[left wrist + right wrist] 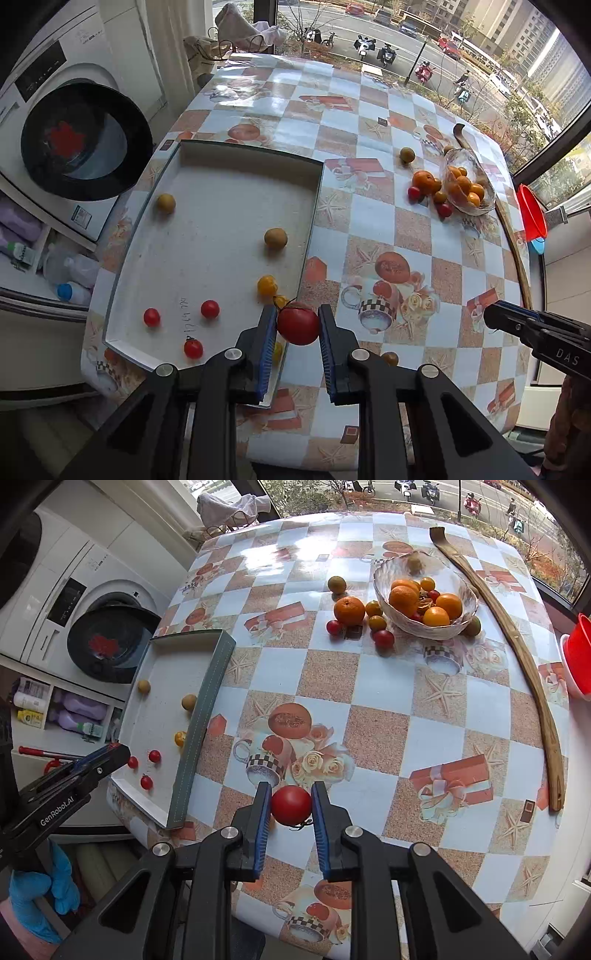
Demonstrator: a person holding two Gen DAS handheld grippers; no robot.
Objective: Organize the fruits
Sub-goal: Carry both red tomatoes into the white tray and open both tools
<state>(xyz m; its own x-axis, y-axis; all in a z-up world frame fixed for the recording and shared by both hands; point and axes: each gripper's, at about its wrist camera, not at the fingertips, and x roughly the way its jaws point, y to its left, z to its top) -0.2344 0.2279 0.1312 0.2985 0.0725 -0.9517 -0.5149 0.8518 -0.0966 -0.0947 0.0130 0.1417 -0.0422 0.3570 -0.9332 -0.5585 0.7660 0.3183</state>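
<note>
The left gripper (297, 323) is pinching a round, glossy red tomato (298, 324) between its blue-padded fingers (269, 347), holding it over the near right edge of the tray (207, 236); a thin dark stem is curling from the tomato's top. The right gripper (290, 805) is likewise squeezing a second red tomato (291, 805) above the counter (369, 716), with a wiry stem hanging under it. Inside the white tray three small red cherry tomatoes (210, 309) are lying near the front, two brownish round fruits (275, 238) are sitting farther back, and a yellow tomato (266, 285) is resting close to the right wall, with another yellow one partly hidden behind the left fingers. Well apart, toward the far right of the counter, a glass bowl (384, 587) is holding four oranges (404, 600) plus a few small tomatoes. One more orange (349, 610) is sitting just beside the bowl, with small red, yellow and brown fruits scattered around it. A long wooden stick (517, 653) is lying along the counter's right edge.
</note>
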